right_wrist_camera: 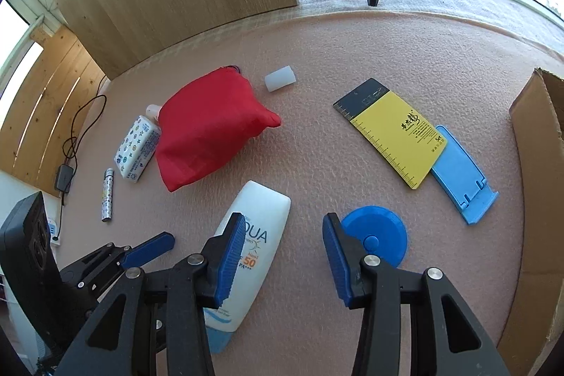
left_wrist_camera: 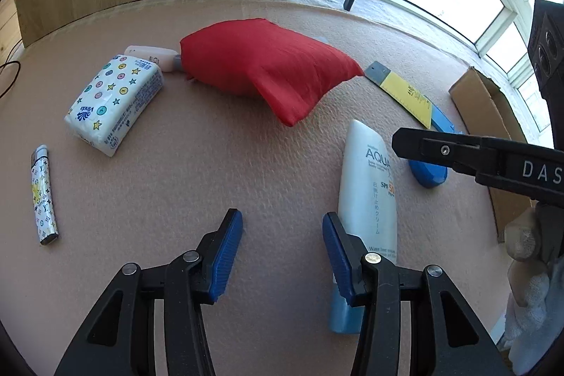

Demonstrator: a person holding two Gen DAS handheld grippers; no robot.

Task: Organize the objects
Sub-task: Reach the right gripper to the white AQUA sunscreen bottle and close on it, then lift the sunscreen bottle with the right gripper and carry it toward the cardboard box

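Occlusion first: the sunscreen tube (left_wrist_camera: 368, 199) is partly covered by the left gripper (left_wrist_camera: 282, 256) at lower centre of the left wrist view, its blue cap end cut by the right-hand finger. The blue disc (left_wrist_camera: 428, 173) is mostly hidden behind the right gripper's black finger crossing in from the right edge. A small pinkish bottle (left_wrist_camera: 151, 56) is tucked behind the tissue pack (left_wrist_camera: 114, 103) and the red pouch (left_wrist_camera: 271, 73); its label is unreadable. A gloved hand (left_wrist_camera: 525, 236) is seen only in part at the lower right edge.

Pose: left gripper is held low over the pink mat (left_wrist_camera: 197, 171), fingers spread wide, nothing between them. In the right wrist view the right gripper (right_wrist_camera: 282, 256) is likewise spread and empty, aimed at the mat gap between tube and blue disc (right_wrist_camera: 375, 235).

Objects, right wrist view: red pouch (right_wrist_camera: 211, 129) is centre-left, creased and puffed. Tissue pack (right_wrist_camera: 137, 148) and patterned lighter (right_wrist_camera: 107, 196) are further left. A white cap (right_wrist_camera: 280, 78) lies alone upper centre. A yellow ruler card (right_wrist_camera: 391, 138) overlaps a blue phone stand (right_wrist_camera: 461, 175) at right. A cardboard box (right_wrist_camera: 539, 199) is cut off by the right edge.
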